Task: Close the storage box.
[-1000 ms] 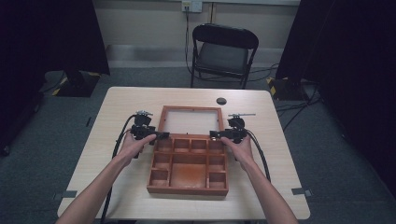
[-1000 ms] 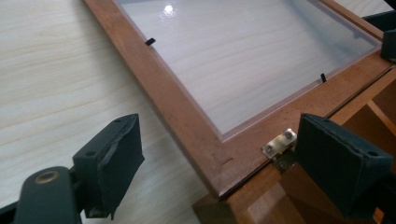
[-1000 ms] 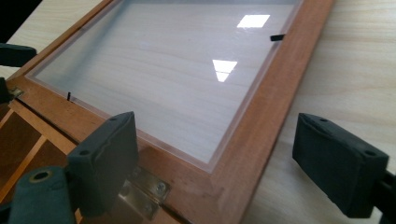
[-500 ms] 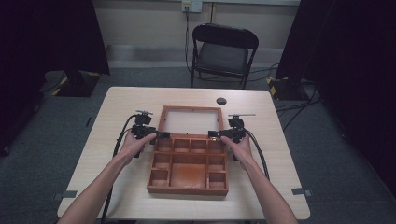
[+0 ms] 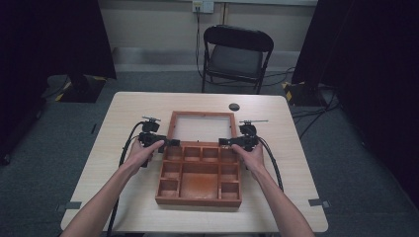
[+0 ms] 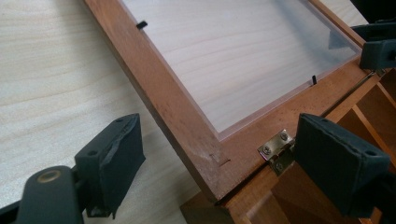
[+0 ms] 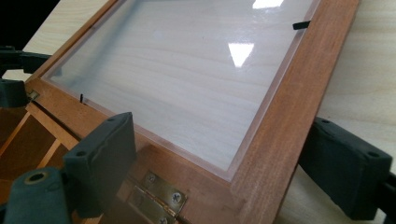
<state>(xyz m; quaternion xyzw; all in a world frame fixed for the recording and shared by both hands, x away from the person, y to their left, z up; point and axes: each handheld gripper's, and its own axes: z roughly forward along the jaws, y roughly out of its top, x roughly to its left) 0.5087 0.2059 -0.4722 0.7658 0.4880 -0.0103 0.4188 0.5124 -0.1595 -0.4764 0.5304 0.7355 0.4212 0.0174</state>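
An open wooden box [image 5: 199,200] with several compartments lies at the table's middle. Its hinged lid [image 5: 201,114], a wooden frame around a clear pane, lies flat on the table behind it. My left gripper [image 5: 168,143] is open at the lid's left hinge corner. In the left gripper view that lid corner [image 6: 205,154] and a brass hinge [image 6: 275,150] sit between the jaws of the left gripper [image 6: 224,168]. My right gripper [image 5: 225,142] is open at the right hinge corner. The right gripper [image 7: 224,163] straddles the frame corner [image 7: 261,158] beside another hinge [image 7: 161,196].
A small black round object [image 5: 234,106] lies on the light wooden table [image 5: 123,113] behind the lid. A black folding chair [image 5: 237,54] stands beyond the far edge. Cables trail from both grippers along the forearms. Bare tabletop lies to either side of the box.
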